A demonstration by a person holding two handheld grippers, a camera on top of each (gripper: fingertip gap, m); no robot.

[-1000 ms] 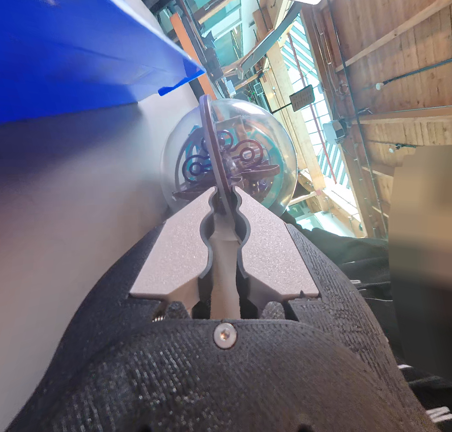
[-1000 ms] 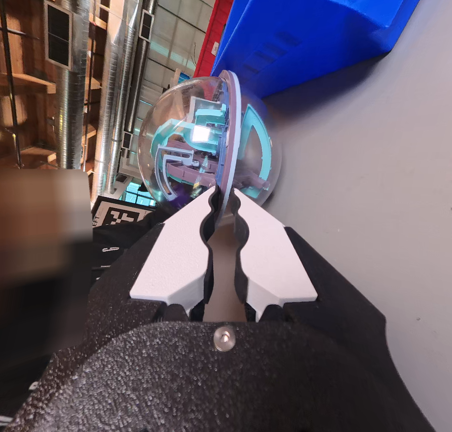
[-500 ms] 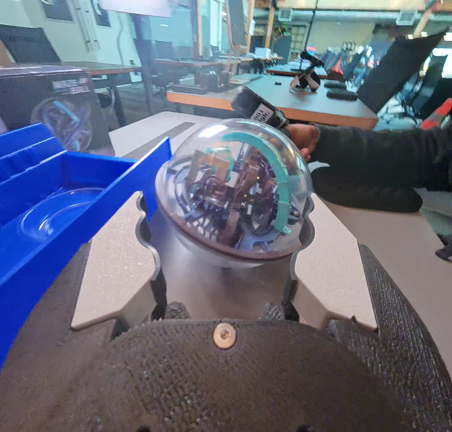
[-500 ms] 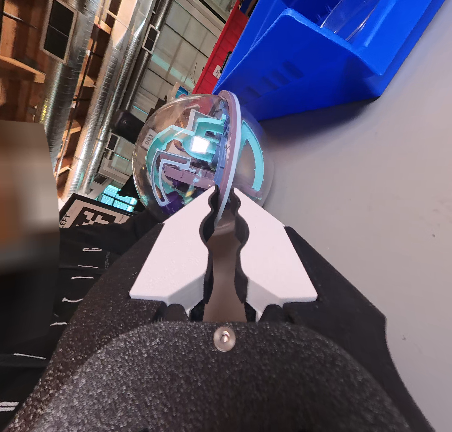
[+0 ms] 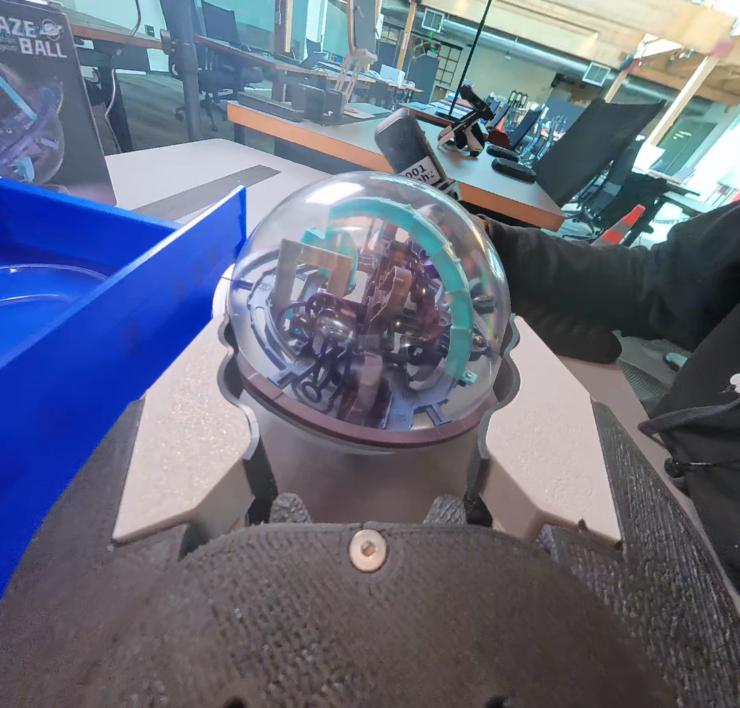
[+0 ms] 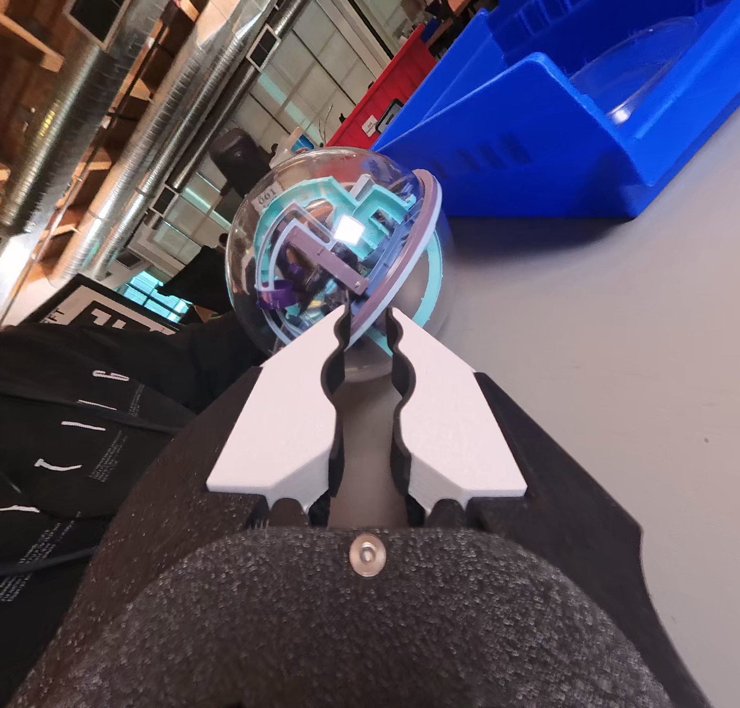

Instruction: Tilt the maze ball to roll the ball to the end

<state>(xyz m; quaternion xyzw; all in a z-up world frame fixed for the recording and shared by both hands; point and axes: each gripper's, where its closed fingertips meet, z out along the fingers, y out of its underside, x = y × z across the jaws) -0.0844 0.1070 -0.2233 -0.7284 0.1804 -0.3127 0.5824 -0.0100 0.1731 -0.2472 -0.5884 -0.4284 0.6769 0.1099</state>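
The maze ball [image 5: 368,308], a clear sphere with teal, purple and brown tracks inside, stands between the wide-spread fingers [image 5: 188,408] of my left gripper [image 5: 367,328]. The tips lie close along its sides, and I see no firm squeeze. In the right wrist view the ball [image 6: 336,260] is tilted just above the grey table [image 6: 600,368]. My right gripper [image 6: 367,314] straddles the ball's purple rim [image 6: 400,272]. The rim leans on the left finger [image 6: 288,408], with a clear gap to the other finger. The right gripper's handle [image 5: 404,148] shows behind the ball.
A blue plastic bin [image 5: 100,328] stands close on the ball's left; it also shows in the right wrist view [image 6: 560,128]. A dark printed box [image 5: 36,108] stands behind it. A person's black sleeve [image 5: 600,288] lies to the right. Desks and chairs are far behind.
My left gripper let go of the rim, rolled upright and opened wide around the sphere. My right gripper, shut on the rim before, has parted its fingers. The ball has tilted.
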